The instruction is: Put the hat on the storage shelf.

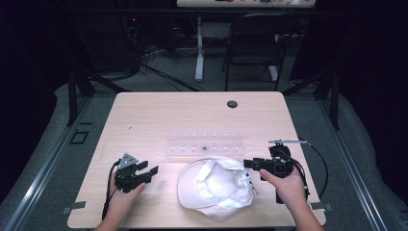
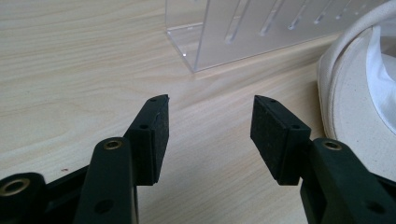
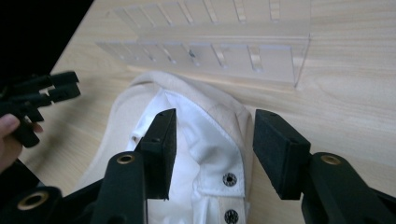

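One pale wooden table, dark room

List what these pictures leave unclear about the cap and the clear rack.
- Cap: lies inside up in the high view, so its outer front is hidden; the right gripper view's bottom edge cuts its snap strap.
- Clear rack: the dark speck in it is too small to identify; the left gripper view's top edge cuts it off.
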The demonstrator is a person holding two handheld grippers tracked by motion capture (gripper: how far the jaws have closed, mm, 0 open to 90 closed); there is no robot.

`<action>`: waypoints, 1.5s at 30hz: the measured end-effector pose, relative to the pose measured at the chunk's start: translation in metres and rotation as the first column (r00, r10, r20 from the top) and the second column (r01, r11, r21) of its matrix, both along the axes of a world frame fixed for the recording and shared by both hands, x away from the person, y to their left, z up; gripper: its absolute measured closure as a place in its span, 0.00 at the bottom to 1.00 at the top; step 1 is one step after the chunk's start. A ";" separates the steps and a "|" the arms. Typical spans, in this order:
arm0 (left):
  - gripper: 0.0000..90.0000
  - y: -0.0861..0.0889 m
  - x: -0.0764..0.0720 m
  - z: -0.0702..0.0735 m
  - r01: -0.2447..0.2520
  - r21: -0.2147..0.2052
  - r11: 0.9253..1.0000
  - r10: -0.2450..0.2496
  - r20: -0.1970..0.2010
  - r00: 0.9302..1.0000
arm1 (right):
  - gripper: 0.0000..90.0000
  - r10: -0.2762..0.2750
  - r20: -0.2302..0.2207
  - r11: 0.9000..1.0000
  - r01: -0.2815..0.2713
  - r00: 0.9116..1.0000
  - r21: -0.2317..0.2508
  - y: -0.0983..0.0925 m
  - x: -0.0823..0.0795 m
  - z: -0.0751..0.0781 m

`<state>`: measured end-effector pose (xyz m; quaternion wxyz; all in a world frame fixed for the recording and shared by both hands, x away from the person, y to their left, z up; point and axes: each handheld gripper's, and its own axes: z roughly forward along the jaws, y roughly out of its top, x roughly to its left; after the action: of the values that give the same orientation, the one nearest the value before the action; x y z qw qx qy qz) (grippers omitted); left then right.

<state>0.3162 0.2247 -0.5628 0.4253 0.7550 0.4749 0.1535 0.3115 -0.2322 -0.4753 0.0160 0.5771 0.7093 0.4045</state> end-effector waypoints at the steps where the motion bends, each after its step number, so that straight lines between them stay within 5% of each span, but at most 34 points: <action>1: 0.53 0.000 0.000 0.000 0.001 0.000 1.000 -0.001 -0.002 1.000 | 0.56 0.006 -0.014 1.000 -0.006 1.000 0.002 0.000 0.001 0.001; 5: 0.53 0.001 0.001 -0.001 -0.005 0.002 1.000 0.005 -0.004 1.000 | 0.54 0.015 -0.091 0.999 -0.010 0.996 0.050 -0.001 0.003 0.002; 11: 0.53 0.000 0.000 0.000 -0.003 -0.003 1.000 0.003 -0.001 1.000 | 0.54 0.021 -0.185 0.999 -0.016 0.983 0.028 -0.001 0.007 0.001; 30: 0.53 -0.003 0.001 0.001 0.006 0.004 1.000 -0.006 0.002 1.000 | 0.54 0.002 -0.297 0.998 -0.018 0.955 -0.053 -0.005 0.011 -0.003; 45: 0.53 -0.004 0.001 0.000 0.011 0.010 1.000 -0.011 0.004 1.000 | 0.48 0.044 -0.367 0.998 -0.054 0.929 -0.017 -0.003 0.010 -0.027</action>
<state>0.3173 0.2202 -0.5625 0.4232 0.7594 0.4692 0.1548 0.3213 -0.2352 -0.5025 -0.1189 0.6244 0.7192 0.2806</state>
